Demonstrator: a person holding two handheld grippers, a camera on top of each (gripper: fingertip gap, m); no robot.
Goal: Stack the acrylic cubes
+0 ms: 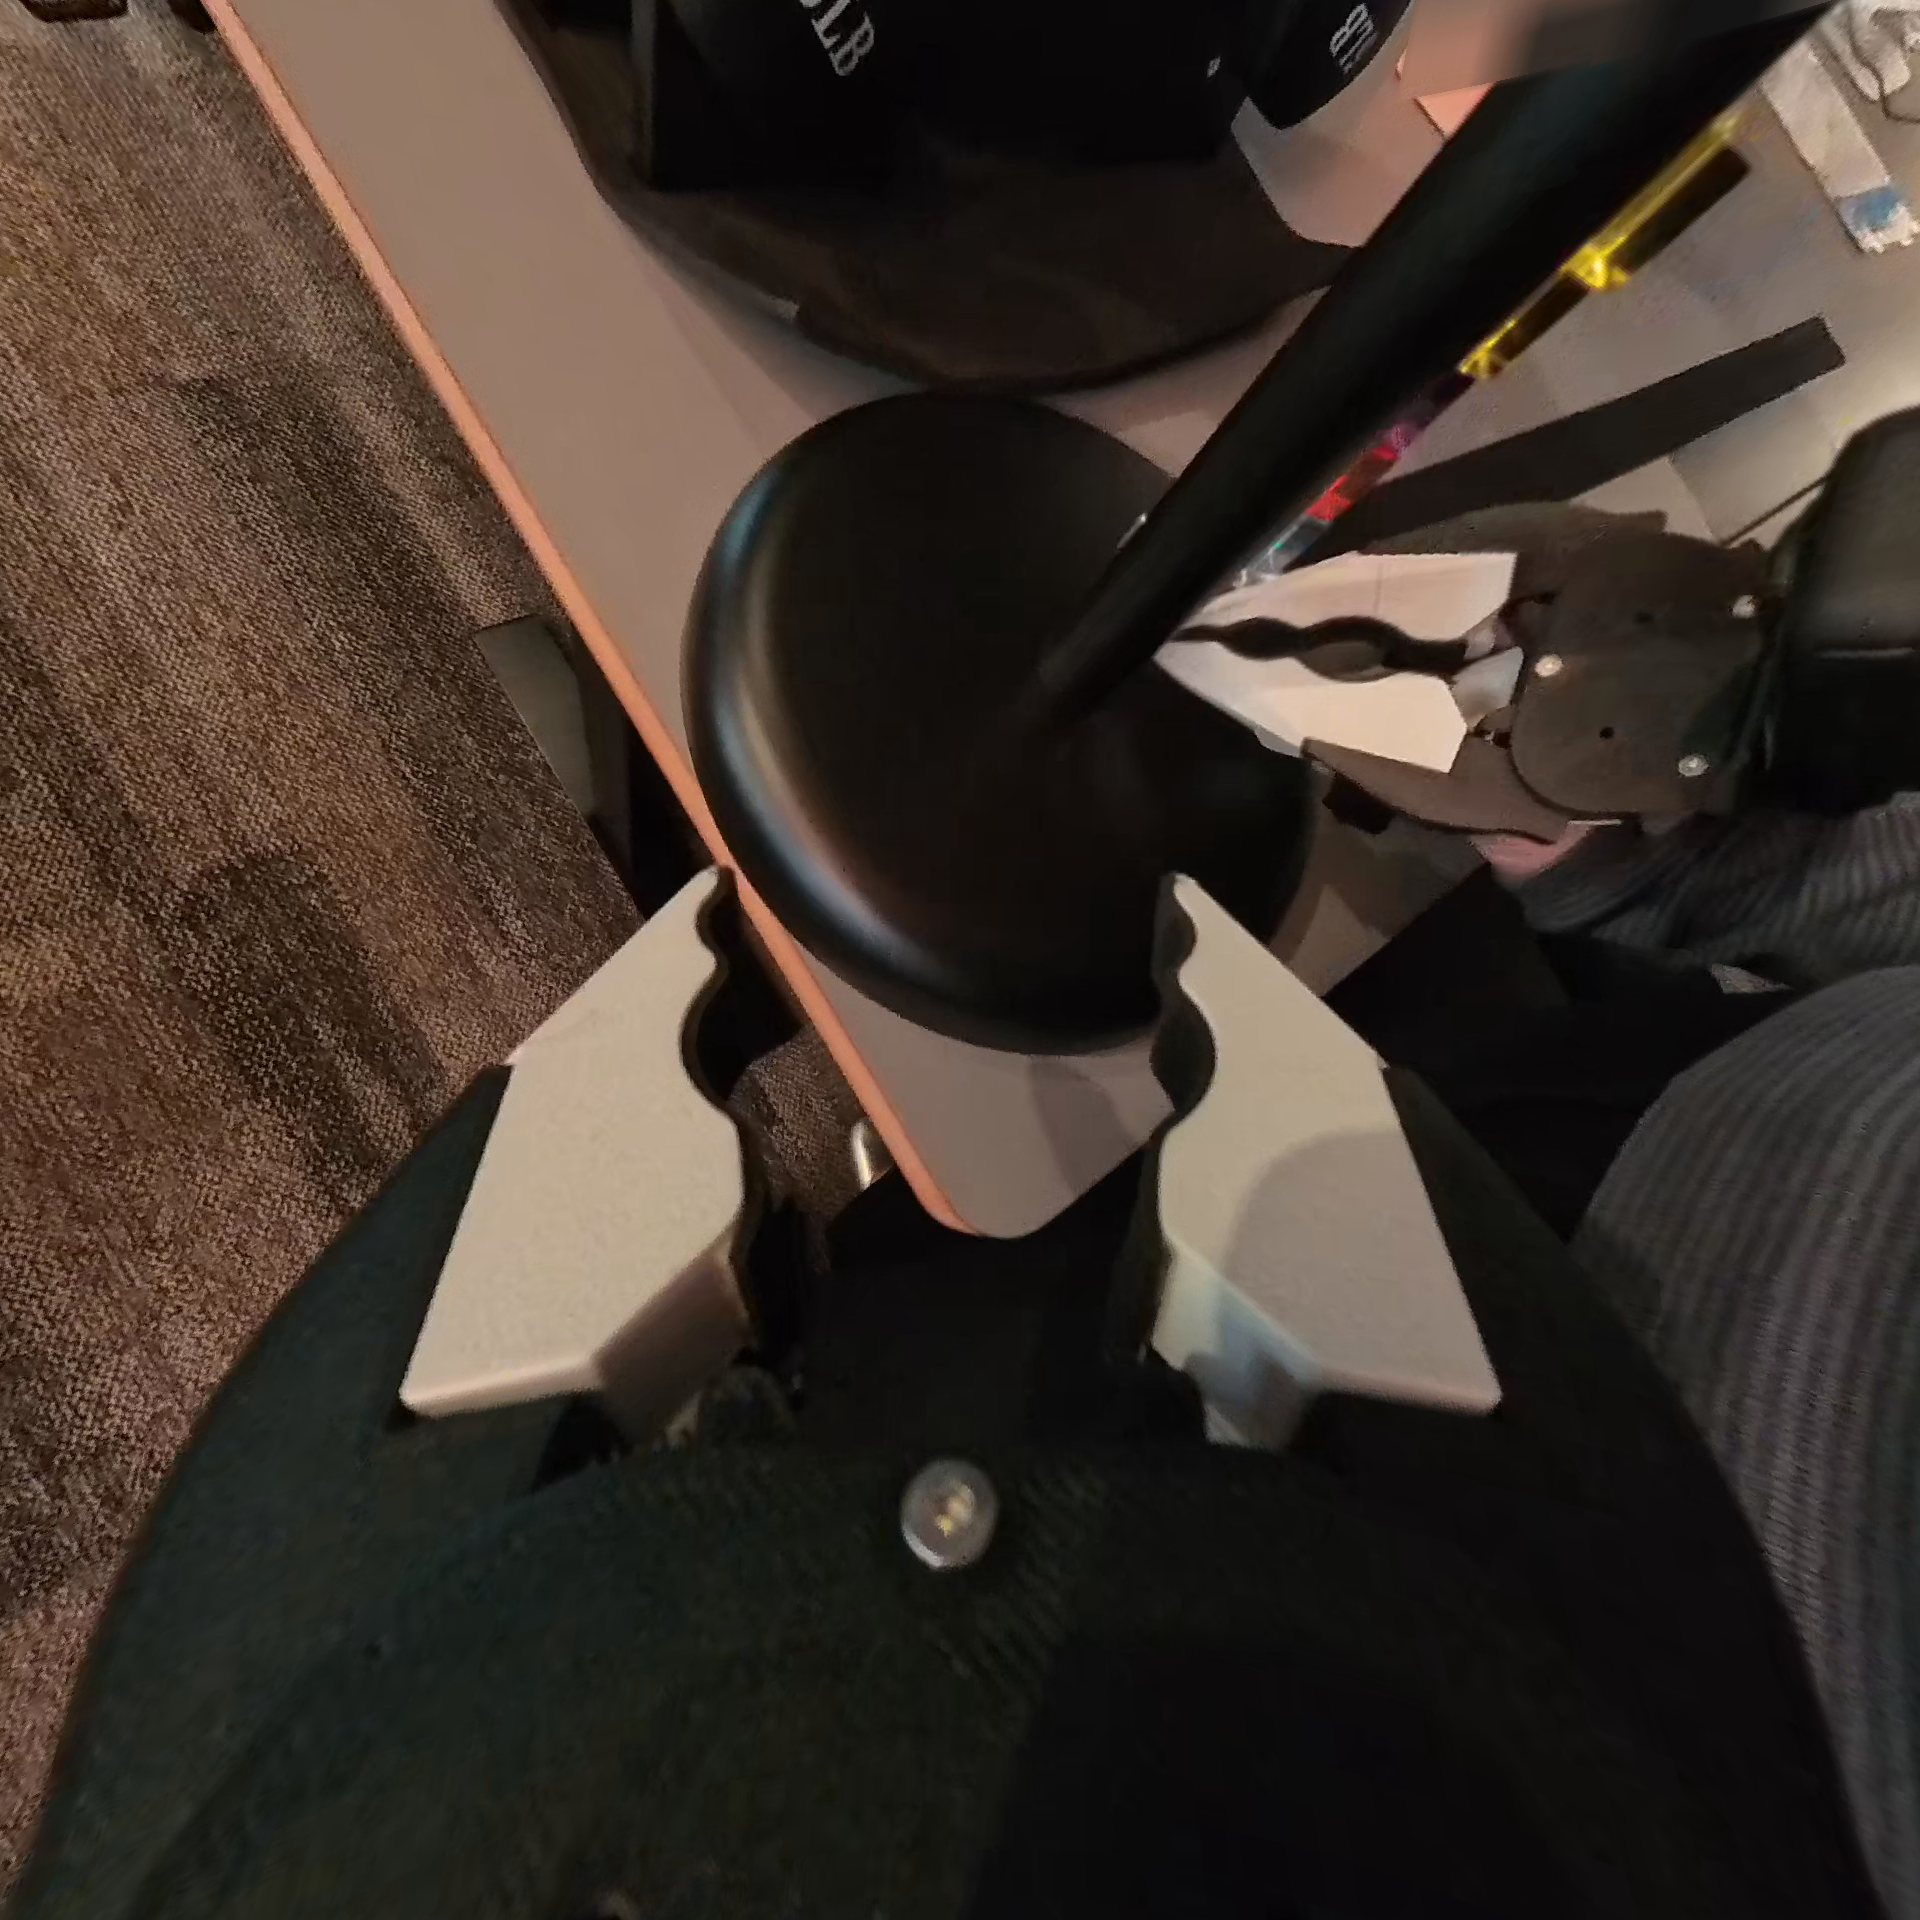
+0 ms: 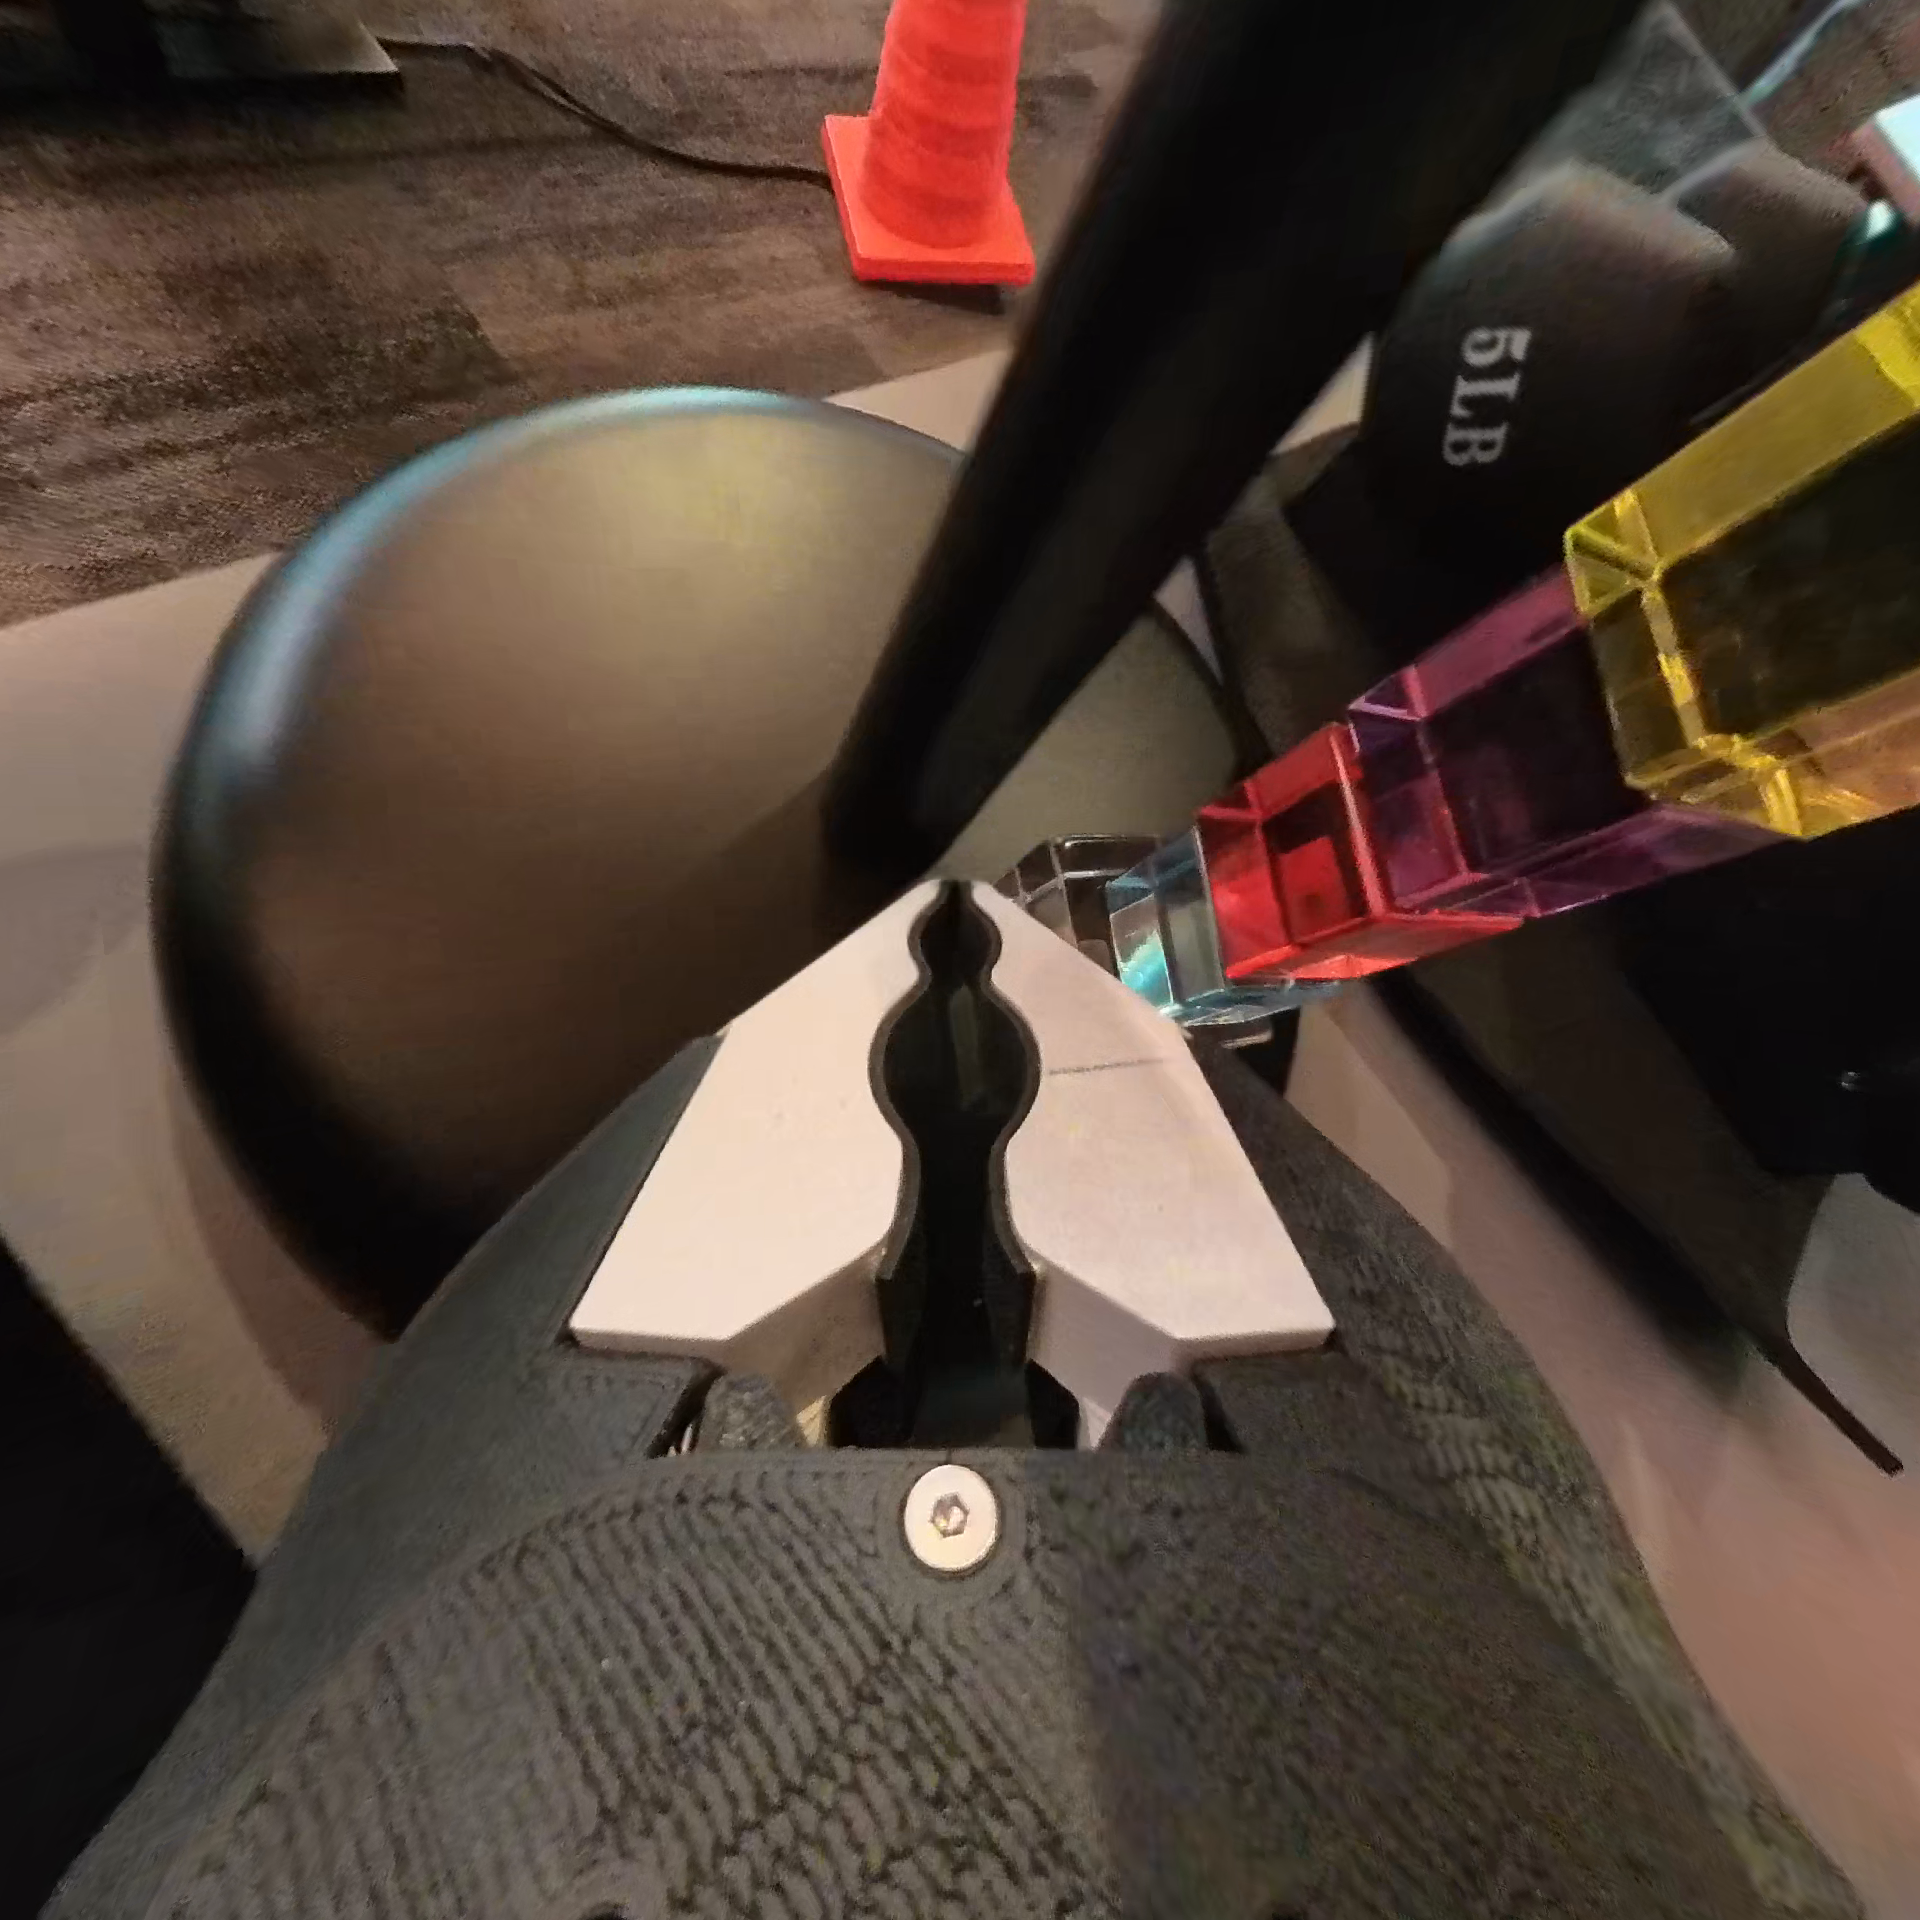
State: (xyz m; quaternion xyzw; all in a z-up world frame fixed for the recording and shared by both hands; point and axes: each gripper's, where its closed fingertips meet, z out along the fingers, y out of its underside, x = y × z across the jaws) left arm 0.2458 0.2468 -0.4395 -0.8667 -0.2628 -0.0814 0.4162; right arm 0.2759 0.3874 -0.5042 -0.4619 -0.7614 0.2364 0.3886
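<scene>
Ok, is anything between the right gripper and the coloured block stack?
Nothing visible does. The shut right gripper has its tip right beside the clear end block of the coloured block stack. The black pole stands just left of that line on its round base, not between them.

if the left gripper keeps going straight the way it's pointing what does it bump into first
Most likely the round black base of the black pole, which lies between the left gripper's open fingers near the table edge; depth is uncertain.

Open left gripper point(image 1: 945, 977) near black (lamp?) base point(image 1: 935, 727)
</scene>
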